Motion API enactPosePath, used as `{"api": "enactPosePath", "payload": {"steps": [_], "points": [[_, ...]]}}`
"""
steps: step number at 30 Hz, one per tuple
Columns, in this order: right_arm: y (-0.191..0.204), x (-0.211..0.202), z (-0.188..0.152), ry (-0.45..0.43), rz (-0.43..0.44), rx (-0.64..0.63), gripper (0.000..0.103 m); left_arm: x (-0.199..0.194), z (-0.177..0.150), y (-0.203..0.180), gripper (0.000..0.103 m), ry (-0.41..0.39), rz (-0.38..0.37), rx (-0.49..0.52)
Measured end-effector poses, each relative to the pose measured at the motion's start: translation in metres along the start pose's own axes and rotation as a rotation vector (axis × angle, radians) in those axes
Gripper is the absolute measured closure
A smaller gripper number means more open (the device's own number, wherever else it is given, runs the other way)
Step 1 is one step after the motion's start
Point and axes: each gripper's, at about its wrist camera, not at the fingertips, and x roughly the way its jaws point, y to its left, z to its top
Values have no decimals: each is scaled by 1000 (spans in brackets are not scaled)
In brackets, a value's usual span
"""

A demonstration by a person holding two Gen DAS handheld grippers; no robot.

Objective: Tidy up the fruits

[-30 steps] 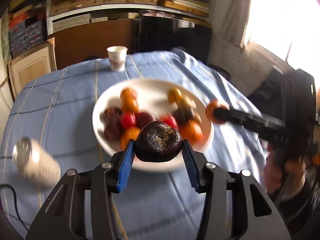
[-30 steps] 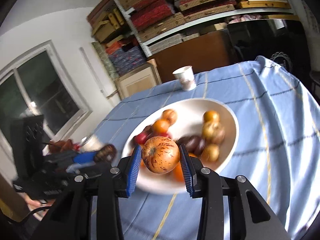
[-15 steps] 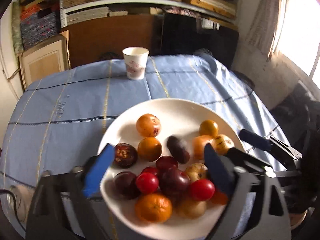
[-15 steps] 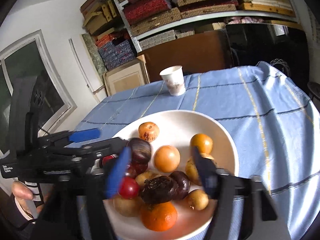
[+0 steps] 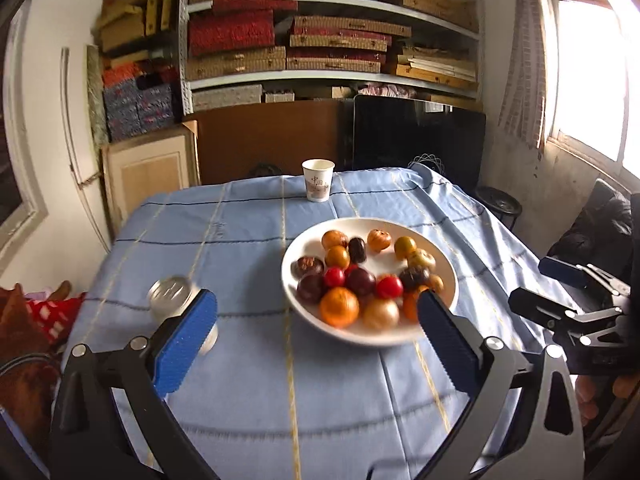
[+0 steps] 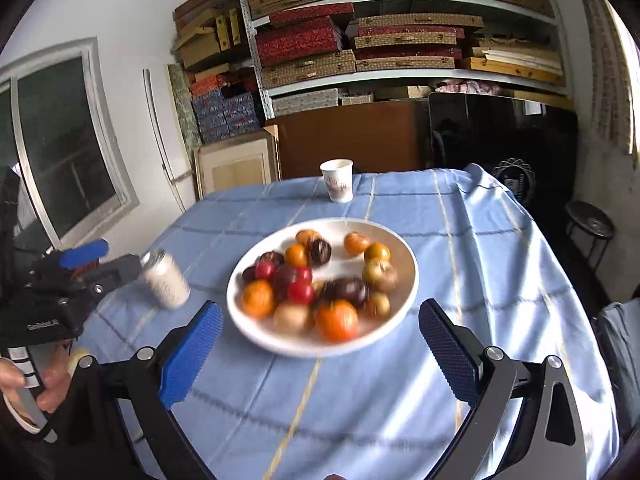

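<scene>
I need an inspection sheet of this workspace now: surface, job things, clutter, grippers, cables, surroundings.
Surface: blue checked tablecloth over the table.
Job's things: white plate holding all the mixed fruits, orange, red and dark.
Clutter: paper cup at the far edge; metal can left of the plate.
Grippers: left gripper and right gripper open, jaws just opened, nothing between them.
Cables: nothing seen.
Surroundings: shelves of boxes, windows.
</scene>
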Motion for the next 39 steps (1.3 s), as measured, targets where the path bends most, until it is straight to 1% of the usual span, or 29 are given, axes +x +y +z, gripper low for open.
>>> {"api": "enactPosePath", "payload": {"steps": [4, 6, 10, 12, 15, 28, 39], "points": [[16, -27, -25, 14, -50, -57, 4, -37, -32, -11, 5, -16, 33, 26], [20, -36, -34, 22, -73, -73, 4, -50, -47, -15, 5, -8, 48, 34], [19, -49, -50, 37, -88, -71, 4, -64, -68, -17, 5, 9, 48, 14], [18, -54, -54, 39, -95, -74, 4, -68, -75, -18, 5, 21, 62, 9], [21, -58, -58, 48, -103, -84, 4, -70, -83, -19, 5, 36, 52, 1], [26, -55, -75, 103, -101, -118, 4, -72, -96, -10, 5, 68, 45, -33], [26, -55, -76, 112, -107, -133, 4, -69, -99, -9, 5, 85, 46, -28]]}}
